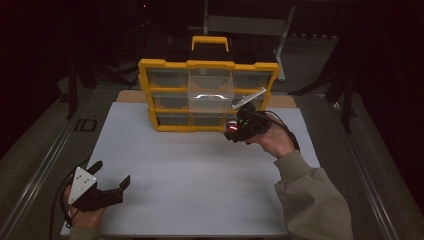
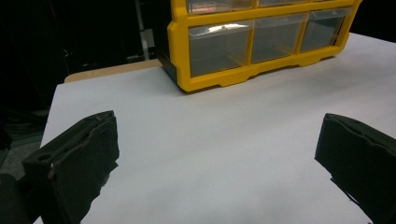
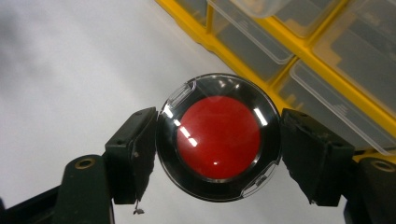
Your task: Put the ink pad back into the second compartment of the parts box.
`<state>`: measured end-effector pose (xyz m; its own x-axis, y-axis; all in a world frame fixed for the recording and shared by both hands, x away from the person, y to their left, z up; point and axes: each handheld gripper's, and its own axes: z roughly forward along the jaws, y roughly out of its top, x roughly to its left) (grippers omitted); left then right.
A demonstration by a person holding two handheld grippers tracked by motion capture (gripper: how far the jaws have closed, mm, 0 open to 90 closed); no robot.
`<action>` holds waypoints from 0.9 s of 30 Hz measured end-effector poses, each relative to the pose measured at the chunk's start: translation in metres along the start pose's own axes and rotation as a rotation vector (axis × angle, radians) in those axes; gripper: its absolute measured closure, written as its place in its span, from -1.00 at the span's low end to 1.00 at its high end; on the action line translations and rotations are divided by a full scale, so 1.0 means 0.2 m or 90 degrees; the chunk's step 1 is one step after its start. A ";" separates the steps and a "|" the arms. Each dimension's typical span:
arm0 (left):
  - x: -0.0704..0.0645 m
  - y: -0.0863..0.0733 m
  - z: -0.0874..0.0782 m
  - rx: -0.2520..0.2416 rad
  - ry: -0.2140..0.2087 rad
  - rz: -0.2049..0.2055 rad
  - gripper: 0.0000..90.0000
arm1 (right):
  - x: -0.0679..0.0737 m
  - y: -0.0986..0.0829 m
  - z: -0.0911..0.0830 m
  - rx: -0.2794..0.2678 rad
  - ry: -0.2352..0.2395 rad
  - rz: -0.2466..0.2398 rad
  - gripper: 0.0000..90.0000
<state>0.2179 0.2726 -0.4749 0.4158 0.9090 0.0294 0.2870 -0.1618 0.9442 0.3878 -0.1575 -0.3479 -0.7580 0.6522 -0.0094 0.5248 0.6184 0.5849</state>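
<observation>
1. the right gripper (image 1: 240, 126) held a round red disc in a clear-lidded black case (image 3: 218, 137), so the pick-up looked done. what seemed left was putting it into the yellow drawer cabinet (image 1: 207, 65).

2. one clear drawer (image 1: 210, 90) in the cabinet's middle column stood pulled out toward the person. it looked like the likely place for the disc, though that is a guess.

3. in the right gripper view the disc sat squarely between the two jaws, its rim touching a pad on each side, face toward the camera. the fingers pinched it across its width, and it hung above the white table top (image 1: 200, 170), just in front of the cabinet's lower right drawers.

4. the left gripper (image 1: 111, 176) rested near the table's front left corner, well apart from the cabinet. its fingers (image 2: 77, 158) were spread wide with nothing between them.

5. the disc had not yet reached the open drawer, so lifting it and letting go were still to come.
</observation>
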 end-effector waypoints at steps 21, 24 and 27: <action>0.00 0.00 0.00 -0.002 0.000 -0.001 -1.00 | -0.11 0.08 -0.10 -0.003 -0.028 0.011 -0.34; 0.00 0.00 0.00 -0.001 0.000 0.000 -1.00 | -0.12 0.09 -0.11 -0.004 -0.029 0.013 -0.34; 0.00 0.00 0.00 -0.001 -0.001 0.000 -1.00 | -0.14 0.09 -0.12 -0.005 -0.031 0.016 -0.34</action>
<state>0.2177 0.2731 -0.4747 0.4167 0.9086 0.0291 0.2857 -0.1613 0.9446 0.4090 -0.1745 -0.3169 -0.7247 0.6882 -0.0336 0.5402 0.5977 0.5924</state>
